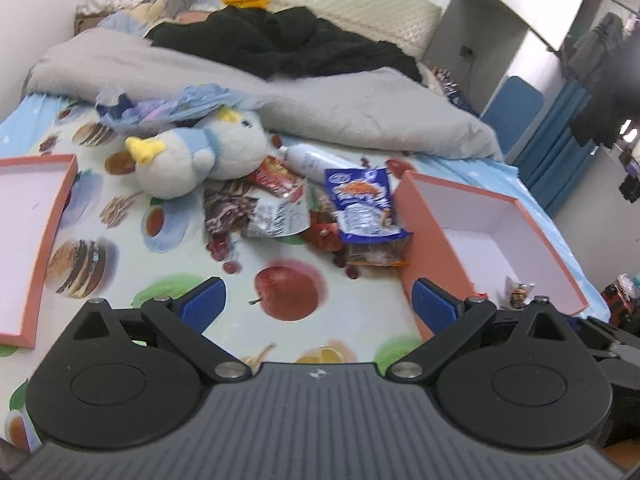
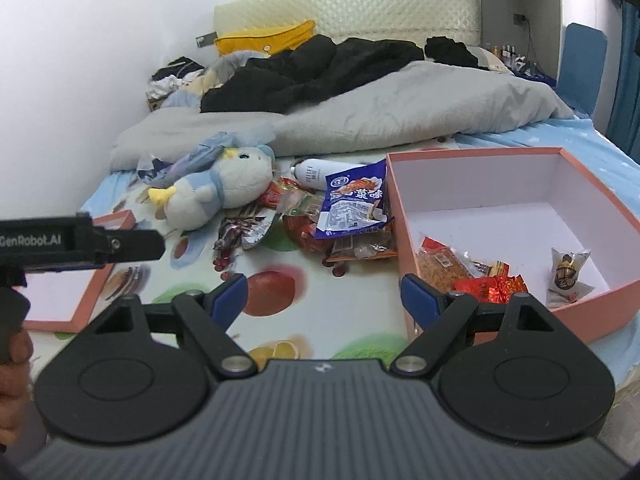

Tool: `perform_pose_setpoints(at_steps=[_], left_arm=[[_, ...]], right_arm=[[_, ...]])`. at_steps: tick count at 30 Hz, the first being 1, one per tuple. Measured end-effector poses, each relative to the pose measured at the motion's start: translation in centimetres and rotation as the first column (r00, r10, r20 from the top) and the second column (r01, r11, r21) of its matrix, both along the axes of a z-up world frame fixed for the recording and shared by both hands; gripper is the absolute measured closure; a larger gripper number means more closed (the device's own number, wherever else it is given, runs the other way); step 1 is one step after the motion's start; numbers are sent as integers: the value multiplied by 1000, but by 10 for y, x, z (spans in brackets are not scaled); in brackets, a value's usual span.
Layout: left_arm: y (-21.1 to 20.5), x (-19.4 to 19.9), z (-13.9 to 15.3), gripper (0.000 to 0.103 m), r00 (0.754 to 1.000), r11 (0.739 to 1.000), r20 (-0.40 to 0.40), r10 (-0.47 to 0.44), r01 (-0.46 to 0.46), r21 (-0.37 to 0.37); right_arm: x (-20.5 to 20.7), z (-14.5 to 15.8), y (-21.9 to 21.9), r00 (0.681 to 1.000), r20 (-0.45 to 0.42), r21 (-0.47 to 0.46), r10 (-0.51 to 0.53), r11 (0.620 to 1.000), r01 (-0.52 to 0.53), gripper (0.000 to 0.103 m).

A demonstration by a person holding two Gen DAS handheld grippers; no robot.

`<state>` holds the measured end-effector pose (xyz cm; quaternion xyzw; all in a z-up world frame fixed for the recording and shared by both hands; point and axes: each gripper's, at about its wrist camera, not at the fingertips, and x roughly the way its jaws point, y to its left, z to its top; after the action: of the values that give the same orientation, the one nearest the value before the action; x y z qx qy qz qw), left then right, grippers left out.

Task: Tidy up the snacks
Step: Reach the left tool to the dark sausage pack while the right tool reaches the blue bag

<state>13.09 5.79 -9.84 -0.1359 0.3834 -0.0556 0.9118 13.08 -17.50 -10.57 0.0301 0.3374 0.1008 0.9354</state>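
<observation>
A pile of snack packets lies mid-bed, topped by a blue packet [image 1: 362, 204] [image 2: 354, 204], with a dark silver packet [image 1: 236, 208] [image 2: 244, 228] to its left. A pink box [image 1: 424, 236] [image 2: 516, 312] stands to the right and holds several snacks: a red foil packet [image 2: 492, 288], an orange packet [image 2: 440, 266] and a small brown one [image 2: 566, 272]. My left gripper [image 1: 316, 300] is open and empty, short of the pile. My right gripper [image 2: 324, 294] is open and empty, beside the box's near left corner.
A pink box lid [image 1: 36, 240] [image 2: 76, 296] lies at the left. A plush penguin [image 1: 200, 156] [image 2: 216, 192] and a white bottle [image 1: 312, 160] [image 2: 320, 170] lie behind the pile. A grey duvet [image 1: 320, 100] and black clothes cover the far bed. The left gripper's body [image 2: 80, 244] shows at the right view's left edge.
</observation>
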Motion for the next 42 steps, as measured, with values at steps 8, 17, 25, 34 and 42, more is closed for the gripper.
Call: perform_pose_setpoints(at_steps=[8,17,25,34,42], left_arm=[[19,31,-24,2,998,999,-51,32,-33,-13],[38,74,-53,2,992,997,-101,73,-76,-29],[67,113,-84,2,980,976,-122,155,-171,-138],[80,164,-124,3,972,957,-156,177,-207,-205],[84,206,-146,3,976,974,-142,163,-182,-133]], right_arm=[[31,-14,11,999,-41,-47,1,999,-3,18],[70,-30,22,997,-72,-94,7,995,-13,18],[110,-46,36,997,-75,-180,26,983,-39,19],[157,-69,59,995,-79,-239,66,967,-83,19],[194,-92,72,995,-91,-288,51,955,-75,26]])
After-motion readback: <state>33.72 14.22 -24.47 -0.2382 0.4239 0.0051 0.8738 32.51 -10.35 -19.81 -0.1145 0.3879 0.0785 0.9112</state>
